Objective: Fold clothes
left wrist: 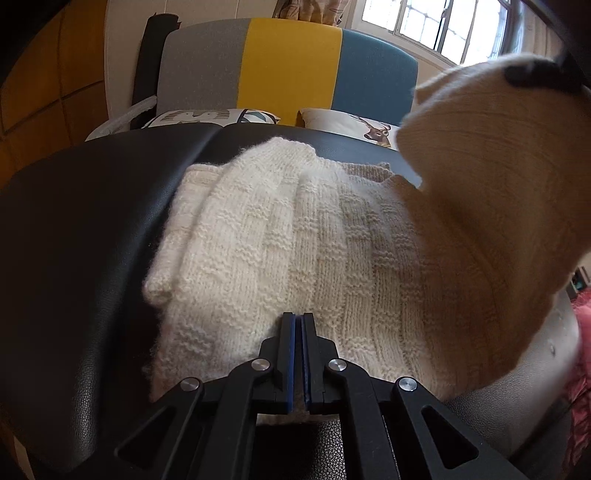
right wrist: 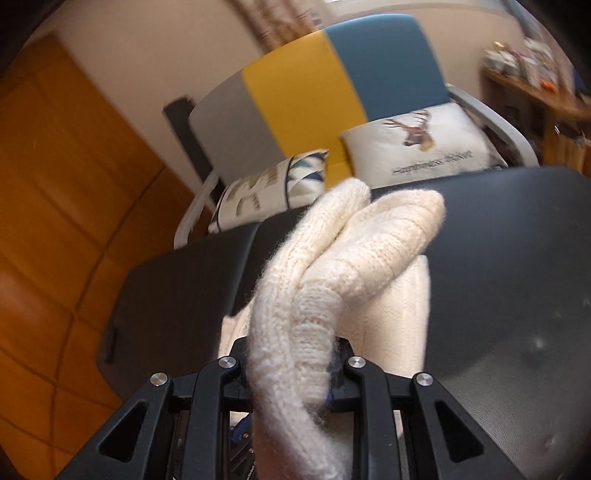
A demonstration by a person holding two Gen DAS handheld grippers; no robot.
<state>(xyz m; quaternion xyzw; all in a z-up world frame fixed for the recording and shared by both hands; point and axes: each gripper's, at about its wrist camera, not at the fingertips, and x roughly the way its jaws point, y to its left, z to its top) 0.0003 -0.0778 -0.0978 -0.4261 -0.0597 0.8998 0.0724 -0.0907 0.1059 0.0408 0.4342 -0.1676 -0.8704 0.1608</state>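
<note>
A cream knitted sweater [left wrist: 295,251] lies on a black leather surface [left wrist: 92,229]. My left gripper [left wrist: 298,321] is shut on the sweater's near hem, low over the surface. The right part of the sweater [left wrist: 498,206] is lifted high, held from above by my right gripper [left wrist: 535,75] at the upper right of the left wrist view. In the right wrist view my right gripper [right wrist: 291,354] is shut on a bunched fold of the sweater [right wrist: 332,266] that drapes over its fingers and hides the tips.
Behind the black surface [right wrist: 498,258] stands a grey, yellow and blue chair [left wrist: 288,70] with a deer-print cushion [right wrist: 424,144] and a patterned cushion [right wrist: 269,184]. A wooden door [right wrist: 55,221] is at the left, a window [left wrist: 443,26] at the back right.
</note>
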